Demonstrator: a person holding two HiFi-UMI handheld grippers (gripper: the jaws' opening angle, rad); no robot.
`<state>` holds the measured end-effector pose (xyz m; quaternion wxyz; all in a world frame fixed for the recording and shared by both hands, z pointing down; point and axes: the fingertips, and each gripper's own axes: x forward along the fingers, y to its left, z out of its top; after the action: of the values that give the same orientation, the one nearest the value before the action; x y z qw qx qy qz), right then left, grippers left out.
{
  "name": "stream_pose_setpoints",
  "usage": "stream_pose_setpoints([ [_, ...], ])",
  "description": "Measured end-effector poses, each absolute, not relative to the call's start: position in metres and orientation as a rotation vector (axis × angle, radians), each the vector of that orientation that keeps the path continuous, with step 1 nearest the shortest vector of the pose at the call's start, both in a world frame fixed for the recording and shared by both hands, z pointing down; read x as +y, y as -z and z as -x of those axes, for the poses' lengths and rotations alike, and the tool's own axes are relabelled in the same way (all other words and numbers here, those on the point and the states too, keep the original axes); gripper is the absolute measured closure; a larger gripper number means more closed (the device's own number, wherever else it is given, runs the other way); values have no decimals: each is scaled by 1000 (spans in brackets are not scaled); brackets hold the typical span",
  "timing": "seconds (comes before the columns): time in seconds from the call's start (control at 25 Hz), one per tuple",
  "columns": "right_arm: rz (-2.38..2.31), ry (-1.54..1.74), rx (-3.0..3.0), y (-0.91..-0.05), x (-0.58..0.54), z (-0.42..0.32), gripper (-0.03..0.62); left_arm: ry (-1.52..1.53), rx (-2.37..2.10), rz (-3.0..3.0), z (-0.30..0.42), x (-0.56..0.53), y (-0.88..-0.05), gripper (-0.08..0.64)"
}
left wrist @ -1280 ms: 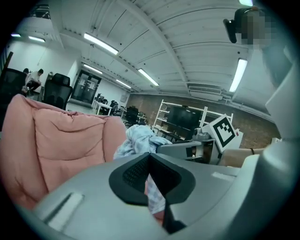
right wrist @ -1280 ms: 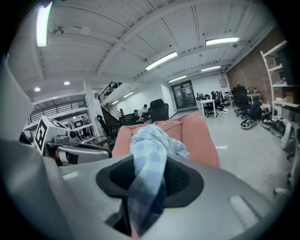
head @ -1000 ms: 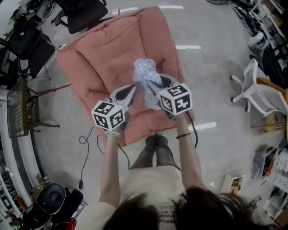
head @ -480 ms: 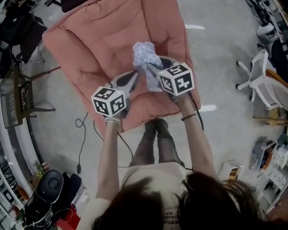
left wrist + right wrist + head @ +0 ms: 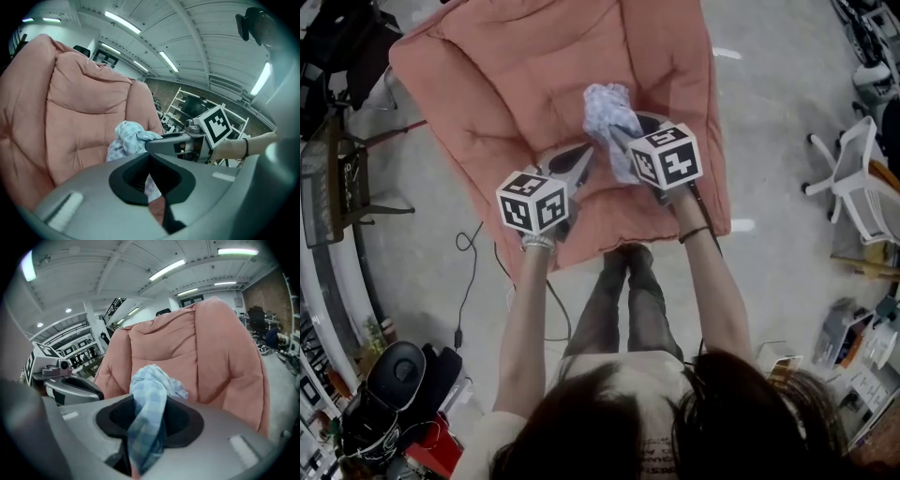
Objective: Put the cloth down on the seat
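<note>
The right gripper (image 5: pixel 149 425) is clenched on the light checked cloth (image 5: pixel 151 383); the lower end of the cloth is hidden inside the jaws. The left gripper (image 5: pixel 150 161) is just beside it, jaws closed together and holding nothing. The bunched cloth is over the pink seat (image 5: pixel 506 84). I cannot tell if it touches the cushion. The far edge of the seat is cut off.

even, bright light from long white ceiling tube lamps (image 5: pixel 168 269); fisheye bending and dark vignette at frame edges.
</note>
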<state>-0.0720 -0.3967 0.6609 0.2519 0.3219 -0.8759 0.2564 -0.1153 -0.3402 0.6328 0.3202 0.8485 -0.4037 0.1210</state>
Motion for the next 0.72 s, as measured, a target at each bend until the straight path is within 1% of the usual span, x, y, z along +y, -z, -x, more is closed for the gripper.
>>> stream_pose_setpoints([
  [0.72, -822, -716, -2322, -734, -412, 103, 428, -317, -1122, -2125, 142, -350, -683, 572],
])
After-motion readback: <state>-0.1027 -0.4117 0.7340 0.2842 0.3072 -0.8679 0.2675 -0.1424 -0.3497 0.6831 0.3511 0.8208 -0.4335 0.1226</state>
